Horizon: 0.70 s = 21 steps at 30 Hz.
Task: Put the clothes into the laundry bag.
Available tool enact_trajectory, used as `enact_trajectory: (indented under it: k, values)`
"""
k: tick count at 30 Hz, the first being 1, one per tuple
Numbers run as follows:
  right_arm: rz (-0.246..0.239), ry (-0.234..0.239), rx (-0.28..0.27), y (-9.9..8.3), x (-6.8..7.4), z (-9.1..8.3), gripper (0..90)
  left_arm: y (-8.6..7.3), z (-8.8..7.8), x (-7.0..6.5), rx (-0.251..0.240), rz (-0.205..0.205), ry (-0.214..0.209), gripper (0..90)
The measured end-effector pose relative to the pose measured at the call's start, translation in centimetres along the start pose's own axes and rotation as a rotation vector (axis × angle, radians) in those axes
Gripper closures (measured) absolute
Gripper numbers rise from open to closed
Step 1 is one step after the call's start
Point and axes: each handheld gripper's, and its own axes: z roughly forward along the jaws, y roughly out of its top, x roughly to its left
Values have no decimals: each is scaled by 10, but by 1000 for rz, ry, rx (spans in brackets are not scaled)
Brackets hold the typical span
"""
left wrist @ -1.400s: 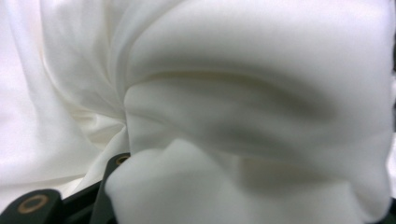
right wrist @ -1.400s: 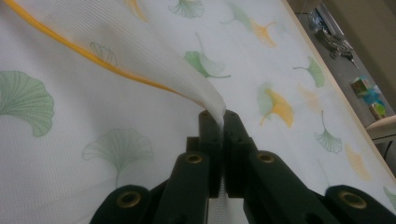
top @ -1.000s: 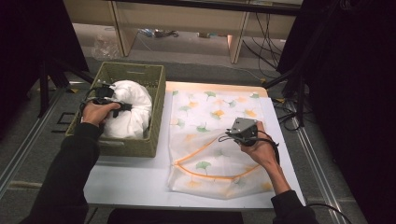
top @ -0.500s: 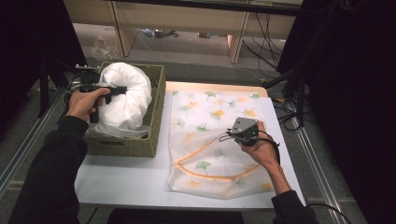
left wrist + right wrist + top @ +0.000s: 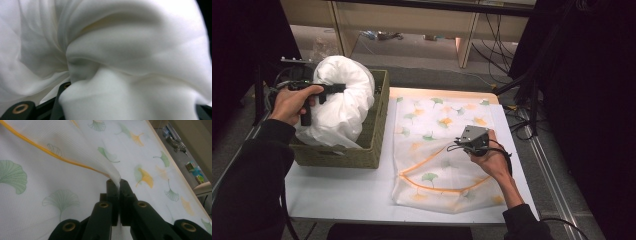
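Step in hand, as judged: a white pillow (image 5: pixel 341 102) is being taken out of the green woven basket (image 5: pixel 362 150) for stuffing into the leaf-print mesh bag (image 5: pixel 437 125). The pillow is gripped near its top by the left gripper (image 5: pixel 337 88), at about 9 o'clock on the table; its lower part is seen inside the basket. In the left gripper view white fabric (image 5: pixel 125 82) is bunched between the partly closed jaws, which are pressed into it. The right gripper (image 5: pixel 462 141), at about 4 o'clock, is clamped fully on the orange-trimmed edge of the bag's mouth (image 5: pixel 113 175), and that edge is raised a little off the white table (image 5: pixel 342 195). The rest of the bag is laid flat, from the centre toward 1 o'clock.

Next move, as judged: the pillow must be carried clear of the basket rim and across toward 3 o'clock, while the mouth is held wider for entry.
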Motion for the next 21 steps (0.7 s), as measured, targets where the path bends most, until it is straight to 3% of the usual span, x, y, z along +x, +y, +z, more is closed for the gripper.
enact_trajectory:
  k: [6, 11, 14, 15, 16, 21]
  values:
    - [17, -3, 8, 0, 1, 0, 893, 6, -13, -25, -11, 35, -49, 517]
    - [5, -3, 0, 0, -1, -1, 893, 3, -23, -46, -10, 58, -122, 516]
    - [1, -1, -4, 1, -2, -1, 893, 0, -31, -66, -2, 89, -152, 513]
    - [9, -8, -13, 2, -4, -3, 893, -3, -34, -78, -7, 95, -166, 515]
    - [9, -8, -13, 2, -4, -3, 893, -3, -34, -78, -7, 95, -166, 515]
    - [41, -35, -4, 8, -10, -8, 894, -9, -46, -113, -4, 126, -278, 514]
